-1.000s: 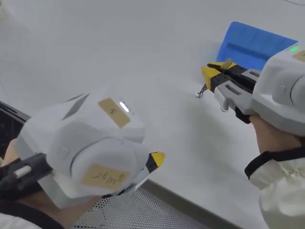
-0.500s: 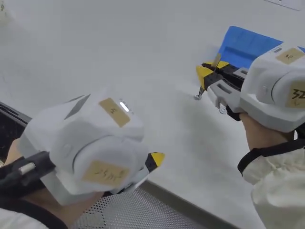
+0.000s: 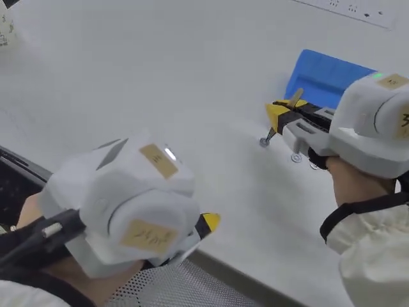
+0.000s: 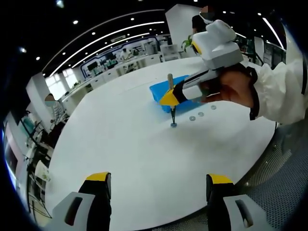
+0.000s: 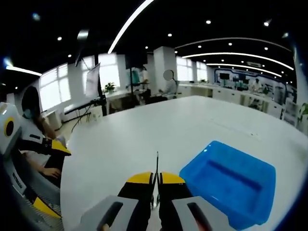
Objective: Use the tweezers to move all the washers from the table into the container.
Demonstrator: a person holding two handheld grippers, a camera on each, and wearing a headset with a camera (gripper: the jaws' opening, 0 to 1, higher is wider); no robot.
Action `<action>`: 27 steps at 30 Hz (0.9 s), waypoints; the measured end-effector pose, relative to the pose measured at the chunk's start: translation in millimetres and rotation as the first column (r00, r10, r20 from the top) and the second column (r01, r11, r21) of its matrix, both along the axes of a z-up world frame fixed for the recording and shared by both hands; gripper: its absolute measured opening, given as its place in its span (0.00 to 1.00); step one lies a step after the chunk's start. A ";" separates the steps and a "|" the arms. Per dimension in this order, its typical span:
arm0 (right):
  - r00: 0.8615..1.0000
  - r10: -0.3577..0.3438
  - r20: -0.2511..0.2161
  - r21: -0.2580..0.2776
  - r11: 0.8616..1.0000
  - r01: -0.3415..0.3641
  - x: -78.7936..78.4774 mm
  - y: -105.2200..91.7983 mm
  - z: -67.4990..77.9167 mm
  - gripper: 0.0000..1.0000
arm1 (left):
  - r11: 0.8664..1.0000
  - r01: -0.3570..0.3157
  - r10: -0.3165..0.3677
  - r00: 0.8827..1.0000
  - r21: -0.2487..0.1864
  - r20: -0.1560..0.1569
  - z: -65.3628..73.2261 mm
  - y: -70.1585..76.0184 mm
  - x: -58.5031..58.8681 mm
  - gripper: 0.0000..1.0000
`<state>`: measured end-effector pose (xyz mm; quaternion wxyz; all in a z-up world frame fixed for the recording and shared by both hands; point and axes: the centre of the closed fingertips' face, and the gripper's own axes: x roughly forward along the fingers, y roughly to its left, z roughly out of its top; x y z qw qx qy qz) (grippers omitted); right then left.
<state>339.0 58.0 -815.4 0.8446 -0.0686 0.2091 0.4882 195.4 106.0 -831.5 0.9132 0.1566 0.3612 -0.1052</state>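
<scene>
On the near left, the left gripper hovers idle over the near edge of the worktop. Its jaws are released and wide apart, and the hand points across toward the work. Right of centre, the tweezers stand nearly upright with their tip down on a washer; whether the tip has caught it is too small to tell. More washers lie just right of it on the worktop. The right gripper has its jaws clenched on the tweezers' upper part, with the wrist reaching in from the right, low over the worktop. To do this pick well, the squeeze should probably be gentle and the lift straight, since a thin washer may slip or flick away. A short carry would then reach the blue container, which sits just beyond the gripper on the far right.
</scene>
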 end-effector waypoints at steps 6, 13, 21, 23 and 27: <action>1.000 0.000 0.007 0.002 1.000 0.000 -1.0 -2.4 16.1 0.00 | 1.000 -0.002 0.002 1.000 -0.004 0.006 1.8 -0.3 1.0 0.83; 1.000 0.003 0.016 0.013 1.000 -0.004 -6.9 -4.9 36.2 0.00 | 1.000 0.002 -0.002 1.000 -0.005 0.012 4.3 -0.7 1.5 0.83; 1.000 0.009 0.029 0.007 1.000 -0.010 -14.0 -11.7 53.2 0.00 | 0.999 0.026 -0.025 0.999 -0.027 0.024 7.9 -5.9 1.1 0.85; 0.999 0.008 0.037 0.002 1.000 -0.008 -13.5 -14.2 57.1 0.00 | 0.999 0.027 -0.025 0.999 -0.039 0.038 10.2 -6.7 2.0 0.86; 0.999 0.005 0.044 0.003 1.000 -0.005 -11.1 -17.8 63.2 0.00 | 0.998 0.033 -0.031 0.999 -0.059 0.045 11.4 -8.8 2.5 0.88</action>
